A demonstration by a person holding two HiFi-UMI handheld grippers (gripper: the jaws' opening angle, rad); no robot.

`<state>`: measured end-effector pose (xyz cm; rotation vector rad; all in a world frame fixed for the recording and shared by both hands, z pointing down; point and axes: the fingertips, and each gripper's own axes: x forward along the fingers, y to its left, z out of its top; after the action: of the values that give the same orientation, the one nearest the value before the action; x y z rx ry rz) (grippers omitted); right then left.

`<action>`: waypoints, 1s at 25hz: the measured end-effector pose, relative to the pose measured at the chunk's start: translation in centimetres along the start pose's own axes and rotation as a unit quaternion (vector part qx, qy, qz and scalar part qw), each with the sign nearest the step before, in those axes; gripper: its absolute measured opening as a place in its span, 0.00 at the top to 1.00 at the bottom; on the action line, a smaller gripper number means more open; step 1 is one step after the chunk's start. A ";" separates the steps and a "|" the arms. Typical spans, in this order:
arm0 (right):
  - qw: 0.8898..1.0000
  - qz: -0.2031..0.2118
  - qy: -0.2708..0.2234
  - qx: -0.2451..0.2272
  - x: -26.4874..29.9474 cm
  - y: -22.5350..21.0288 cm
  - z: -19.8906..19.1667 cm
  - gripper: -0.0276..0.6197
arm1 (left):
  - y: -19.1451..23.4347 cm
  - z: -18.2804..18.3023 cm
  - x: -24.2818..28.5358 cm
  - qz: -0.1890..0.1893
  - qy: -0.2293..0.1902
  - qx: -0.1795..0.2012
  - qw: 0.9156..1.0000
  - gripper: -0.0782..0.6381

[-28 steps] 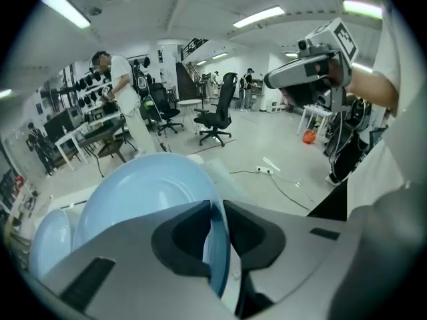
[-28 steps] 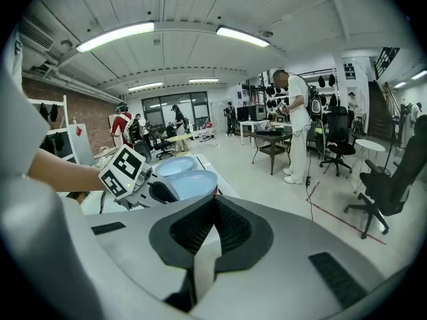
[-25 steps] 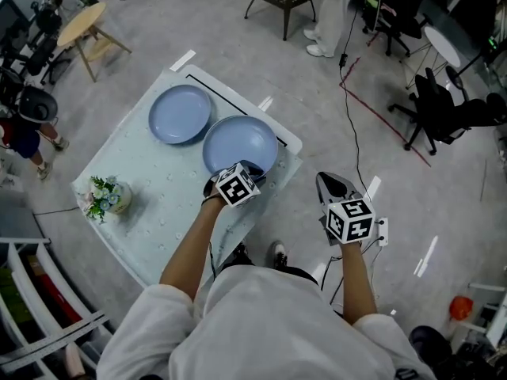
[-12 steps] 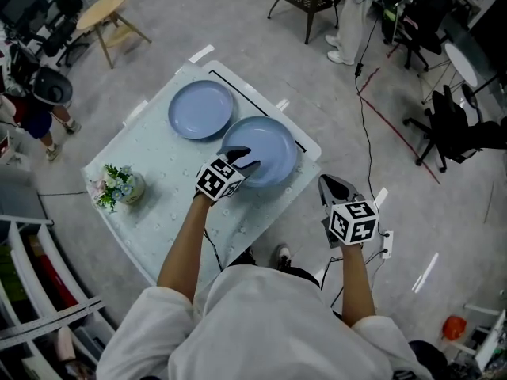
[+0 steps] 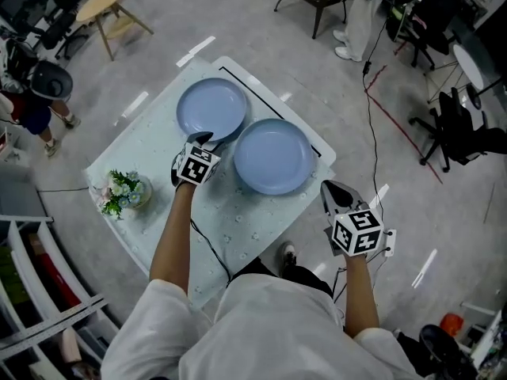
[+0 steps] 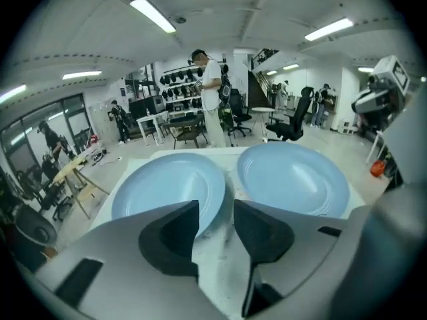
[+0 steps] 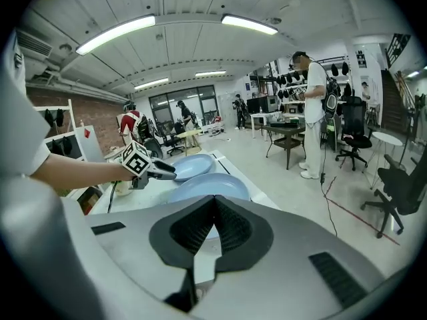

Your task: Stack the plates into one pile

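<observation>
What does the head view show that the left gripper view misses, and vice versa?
Only the head view: the flower pot and the right claw, held off the table. Only the left gripper view: ceiling lights, and the left claw closing with nothing between its jaws. Both: the farther plate and nearer plate, side by side, not stacked.

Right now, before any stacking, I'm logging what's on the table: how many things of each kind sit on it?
Blue plates: 2
Flower pot: 1
Total: 3
</observation>
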<state>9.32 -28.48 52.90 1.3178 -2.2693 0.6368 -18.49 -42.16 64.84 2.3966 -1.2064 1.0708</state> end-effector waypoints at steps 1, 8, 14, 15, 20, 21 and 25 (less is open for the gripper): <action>1.000 -0.001 0.003 -0.001 0.3 0.2 0.0 0.93 | 0.4 -0.6 0.7 0.003 0.009 0.018 1.000 0.64; 1.000 -0.004 0.030 -0.008 2.5 1.8 -0.6 0.94 | 1.3 -2.5 4.9 0.009 0.050 0.150 0.987 0.64; 0.999 -0.006 0.049 -0.015 3.1 2.9 -1.2 0.93 | 1.1 -3.1 6.0 -0.013 0.058 0.199 0.978 0.68; 0.999 -0.006 0.051 -0.015 3.0 3.1 -1.3 0.93 | 1.0 -3.1 6.0 -0.013 0.058 0.211 0.976 0.70; 0.998 -0.005 0.053 -0.024 3.5 3.8 -1.6 0.94 | 0.5 -3.7 6.2 -0.017 0.069 0.257 0.964 0.82; 0.998 -0.006 0.053 -0.029 3.4 3.9 -1.7 0.93 | 0.6 -3.6 6.1 -0.015 0.070 0.257 0.964 0.82; 0.998 -0.011 0.050 -0.038 2.4 4.0 -1.7 0.94 | 0.5 -3.2 4.6 -0.006 0.065 0.255 0.965 0.85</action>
<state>4.96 -27.39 54.98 1.2456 -2.1732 0.5898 -18.69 -43.51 70.34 2.6277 -0.9574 1.6754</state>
